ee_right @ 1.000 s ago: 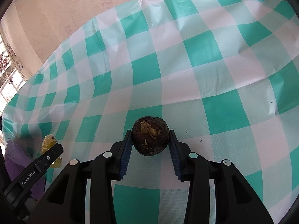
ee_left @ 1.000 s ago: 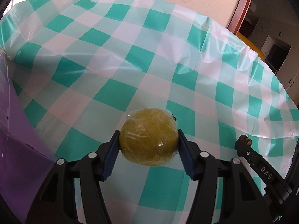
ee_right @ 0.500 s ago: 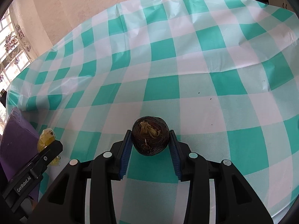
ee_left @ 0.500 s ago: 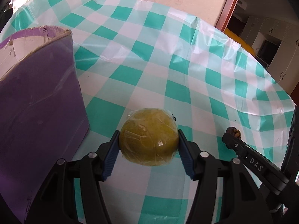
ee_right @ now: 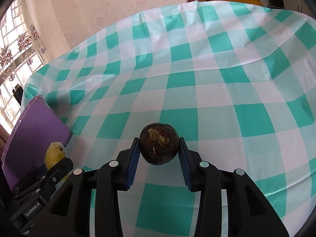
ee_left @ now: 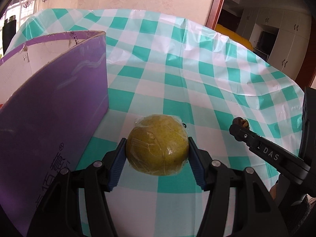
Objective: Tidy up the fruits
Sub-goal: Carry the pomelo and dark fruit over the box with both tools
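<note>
Home, looks like a dining room. Table (ee_right: 197, 90) under a green-and-white check plastic cloth (ee_left: 197, 83), creased. Far wall (ee_right: 98, 9) has pale floral wallpaper. Window (ee_right: 11, 59) far left with flowered lace curtain (ee_right: 23, 43). Wooden door frame (ee_left: 217, 2) far right, opening onto a room with white cupboards (ee_left: 284, 39). Purple cardboard box (ee_left: 49, 118) stands left on the table.

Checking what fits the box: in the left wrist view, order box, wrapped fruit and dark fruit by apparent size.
1. Purple box
2. Wrapped fruit, though nearness to the camera enlarges it
3. Dark fruit, mostly hidden by the right gripper
</note>
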The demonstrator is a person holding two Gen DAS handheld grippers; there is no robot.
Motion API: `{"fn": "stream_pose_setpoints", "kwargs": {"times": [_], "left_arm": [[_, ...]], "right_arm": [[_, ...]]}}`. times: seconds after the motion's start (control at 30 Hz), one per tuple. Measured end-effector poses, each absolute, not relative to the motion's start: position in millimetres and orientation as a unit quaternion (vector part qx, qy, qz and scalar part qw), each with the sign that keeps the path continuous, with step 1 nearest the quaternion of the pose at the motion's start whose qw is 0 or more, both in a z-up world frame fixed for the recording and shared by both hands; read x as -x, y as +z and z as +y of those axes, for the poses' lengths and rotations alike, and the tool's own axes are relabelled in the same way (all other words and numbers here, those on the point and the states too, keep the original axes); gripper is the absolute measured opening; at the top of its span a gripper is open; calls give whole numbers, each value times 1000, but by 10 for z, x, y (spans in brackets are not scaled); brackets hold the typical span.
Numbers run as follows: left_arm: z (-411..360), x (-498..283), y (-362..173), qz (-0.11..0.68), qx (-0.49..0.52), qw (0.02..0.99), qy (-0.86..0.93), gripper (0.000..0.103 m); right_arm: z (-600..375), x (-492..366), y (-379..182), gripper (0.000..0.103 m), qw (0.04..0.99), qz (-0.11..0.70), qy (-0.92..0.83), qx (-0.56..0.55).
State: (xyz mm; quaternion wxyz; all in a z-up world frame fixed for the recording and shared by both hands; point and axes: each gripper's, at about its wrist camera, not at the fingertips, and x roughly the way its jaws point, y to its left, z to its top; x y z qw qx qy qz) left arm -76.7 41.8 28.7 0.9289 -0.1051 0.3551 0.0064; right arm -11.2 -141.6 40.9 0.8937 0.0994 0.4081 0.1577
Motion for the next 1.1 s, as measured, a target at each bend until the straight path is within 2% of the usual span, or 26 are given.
{"fn": "stream_pose_setpoints", "kwargs": {"times": [0.57, 0.9, 1.1], "left_arm": [[303, 1401, 450, 310, 72, 947, -44, 60], [403, 1937, 984, 216, 48, 974, -45, 60], [716, 2162, 1250, 189, 57, 980, -14, 60]], "right_arm": [[-1278, 701, 504, 39, 888, 401, 202, -103], [-1081, 860, 763, 39, 885, 373, 247, -129], [-847, 961, 978, 39, 885, 350, 281, -122]]}}
